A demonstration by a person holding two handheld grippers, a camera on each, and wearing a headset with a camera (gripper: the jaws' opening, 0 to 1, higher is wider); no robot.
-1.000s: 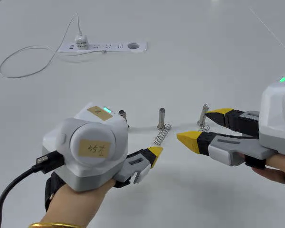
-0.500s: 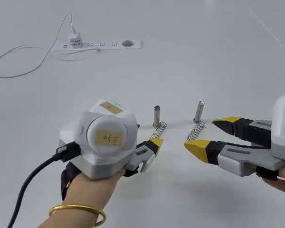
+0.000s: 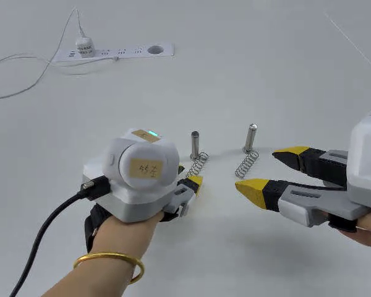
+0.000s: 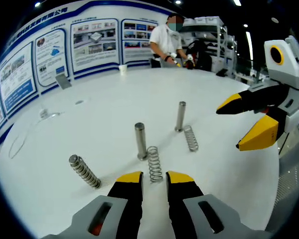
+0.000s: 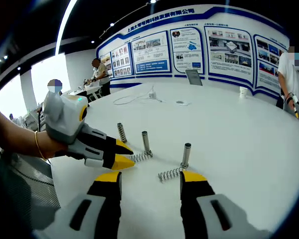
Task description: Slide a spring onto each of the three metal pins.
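Two bare metal pins stand upright on the white table, the middle pin point(image 3: 195, 143) point(image 4: 140, 140) point(image 5: 145, 141) and the right pin point(image 3: 250, 137) point(image 4: 180, 115) point(image 5: 186, 154). One loose spring point(image 3: 198, 166) point(image 4: 154, 163) point(image 5: 141, 157) lies against the middle pin's base, another spring point(image 3: 246, 164) point(image 4: 190, 138) point(image 5: 170, 174) by the right pin. A third pin point(image 4: 83, 171) point(image 5: 121, 132) wears a spring. My left gripper point(image 3: 191, 181) point(image 4: 154, 178) is narrowly open, the first spring's near end between its tips. My right gripper point(image 3: 264, 168) point(image 5: 150, 177) is wide open, just short of the second spring.
A white power strip point(image 3: 114, 52) with a plugged charger and looping cable lies at the table's far left. A black cable point(image 3: 46, 232) trails from the left gripper. People stand by display boards beyond the table's far edge point(image 4: 169, 37).
My left gripper has moved forward to the spring beside the middle pin. My right gripper has drawn back a little from the right pin, whose spring now lies flat beside it.
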